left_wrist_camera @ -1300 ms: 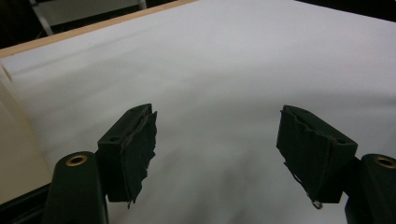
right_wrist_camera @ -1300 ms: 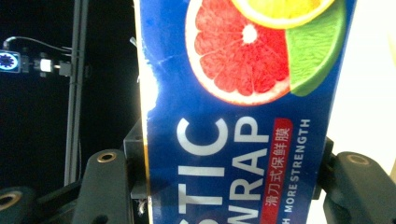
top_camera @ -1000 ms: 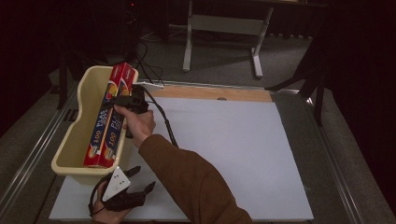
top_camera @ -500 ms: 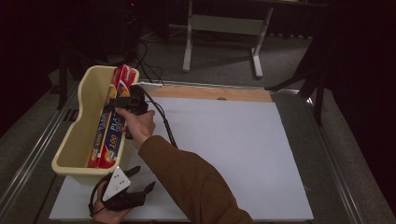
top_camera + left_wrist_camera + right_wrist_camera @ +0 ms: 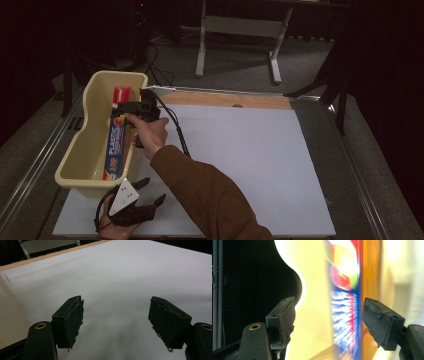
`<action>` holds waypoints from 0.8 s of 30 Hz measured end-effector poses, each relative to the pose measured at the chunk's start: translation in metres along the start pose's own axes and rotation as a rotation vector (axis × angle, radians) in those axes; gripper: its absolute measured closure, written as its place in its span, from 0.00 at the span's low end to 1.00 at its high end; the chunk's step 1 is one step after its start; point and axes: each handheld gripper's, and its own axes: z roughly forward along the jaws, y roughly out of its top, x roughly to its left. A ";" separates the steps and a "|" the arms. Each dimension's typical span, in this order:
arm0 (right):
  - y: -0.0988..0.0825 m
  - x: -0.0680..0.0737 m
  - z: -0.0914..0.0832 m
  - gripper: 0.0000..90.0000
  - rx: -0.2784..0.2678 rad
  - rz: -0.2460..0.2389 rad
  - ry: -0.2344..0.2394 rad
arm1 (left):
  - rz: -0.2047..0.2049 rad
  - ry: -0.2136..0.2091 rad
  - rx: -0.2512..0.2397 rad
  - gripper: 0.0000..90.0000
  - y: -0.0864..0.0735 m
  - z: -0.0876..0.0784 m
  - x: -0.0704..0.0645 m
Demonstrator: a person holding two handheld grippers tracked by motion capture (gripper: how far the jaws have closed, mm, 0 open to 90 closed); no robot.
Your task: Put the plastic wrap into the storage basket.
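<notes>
A long plastic-wrap box (image 5: pixel 116 145), blue with a red end, lies lengthwise inside the cream tub (image 5: pixel 95 82) at the table's left. My right gripper (image 5: pixel 131 107) hovers over the tub's far end, held by a hand in a brown sleeve. In the right gripper view the jaws (image 5: pixel 328 320) have just been opening. The blurred box (image 5: pixel 347 315) lies beyond them against the tub wall (image 5: pixel 314 302), and neither pad touches it. My left gripper (image 5: pixel 152 191) rests near the table's front edge, beside the tub, open over the bare white sheet (image 5: pixel 115 320).
A white sheet (image 5: pixel 250 160) covers most of the table, with a wooden strip (image 5: pixel 225 100) along its far edge. The right gripper's cable (image 5: pixel 175 130) trails across the sheet. A metal stand (image 5: pixel 235 30) rises behind the table.
The box was up by the tub's right rim with its red side showing. It now lies lower in the tub, blue face up. The left gripper has not moved.
</notes>
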 end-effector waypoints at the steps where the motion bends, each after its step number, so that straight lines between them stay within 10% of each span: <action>1: 0.001 0.000 -0.002 0.33 0.003 -0.006 -0.005 | 0.004 0.000 -0.004 0.31 0.000 0.000 0.000; 11: -0.001 -0.005 -0.022 0.40 0.045 -0.165 -0.068 | 0.003 0.002 -0.006 0.31 0.001 0.000 0.001; 16: -0.009 -0.008 -0.032 0.37 0.087 -0.342 -0.030 | 0.004 0.002 -0.005 0.31 0.001 0.000 0.000; 24: -0.031 -0.025 -0.065 0.34 0.023 -0.647 -0.110 | 0.015 0.002 0.002 0.31 0.002 0.002 -0.001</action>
